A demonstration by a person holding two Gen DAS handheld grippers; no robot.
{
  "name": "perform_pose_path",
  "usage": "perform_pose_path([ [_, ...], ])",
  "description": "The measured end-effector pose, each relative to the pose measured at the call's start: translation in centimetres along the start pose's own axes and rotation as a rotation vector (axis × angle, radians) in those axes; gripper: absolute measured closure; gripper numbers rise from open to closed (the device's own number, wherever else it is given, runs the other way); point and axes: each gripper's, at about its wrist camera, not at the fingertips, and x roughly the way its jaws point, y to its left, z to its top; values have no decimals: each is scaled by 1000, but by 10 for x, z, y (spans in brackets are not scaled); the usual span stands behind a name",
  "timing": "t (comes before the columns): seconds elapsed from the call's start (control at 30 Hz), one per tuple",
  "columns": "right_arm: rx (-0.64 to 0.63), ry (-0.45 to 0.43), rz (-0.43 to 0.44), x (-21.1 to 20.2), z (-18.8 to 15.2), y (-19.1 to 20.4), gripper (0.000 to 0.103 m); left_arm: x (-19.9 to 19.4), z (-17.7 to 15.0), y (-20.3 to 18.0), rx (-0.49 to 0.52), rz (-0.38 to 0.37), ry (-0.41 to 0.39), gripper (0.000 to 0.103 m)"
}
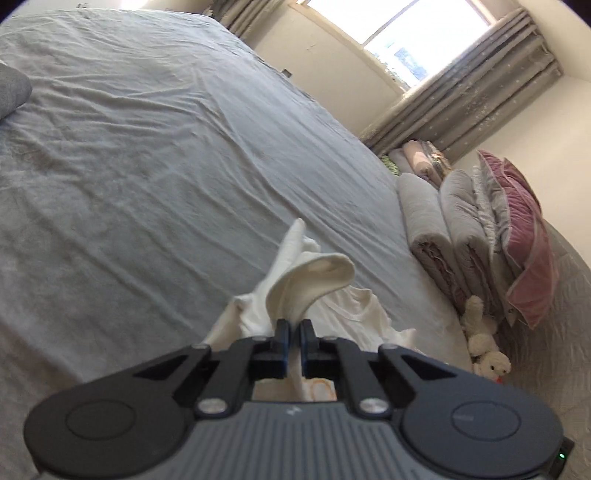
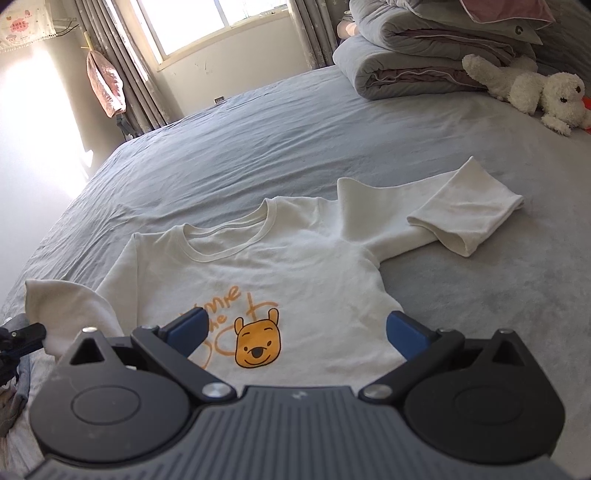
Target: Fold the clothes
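I judge the fold barely begun: the shirt [image 2: 280, 266] lies face up on the bed [image 2: 258, 147], body flat and unfolded, one sleeve [image 2: 461, 218] stretched out to the side; my left gripper [image 1: 293, 325] is pinched tight on the other sleeve [image 1: 306, 280], lifting it off the sheet. My right gripper [image 2: 295, 332] hovers wide open over the printed chest, holding nothing; both sleeves and the body are left to fold in.

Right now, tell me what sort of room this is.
Most likely a bedroom: a wide bed under a grey sheet, folded quilts stacked at its far end, a curtained window, and a plush toy.
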Motion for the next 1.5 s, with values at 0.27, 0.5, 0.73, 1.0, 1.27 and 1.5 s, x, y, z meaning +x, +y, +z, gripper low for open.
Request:
perform_pose_path([
  [0.27,25,46,62,7,-5,6,0,-1,2,-4,47,-25,0,77],
  [0.5,100,118,148,21,-11,6,0,40,13,62,-124,131,110,65],
  [0.73,143,157,161,53,1,7,0,48,15,74,-192,146,100,57],
  [1.0,333,137,305,88,7,-1,0,70,10,71,-188,160,133,54],
  [1.27,157,169,336,97,7,27,62,80,0,65,-100,152,166,95],
  [1.5,-44,-27,461,29,20,46,96,57,17,74,-161,71,67,64],
])
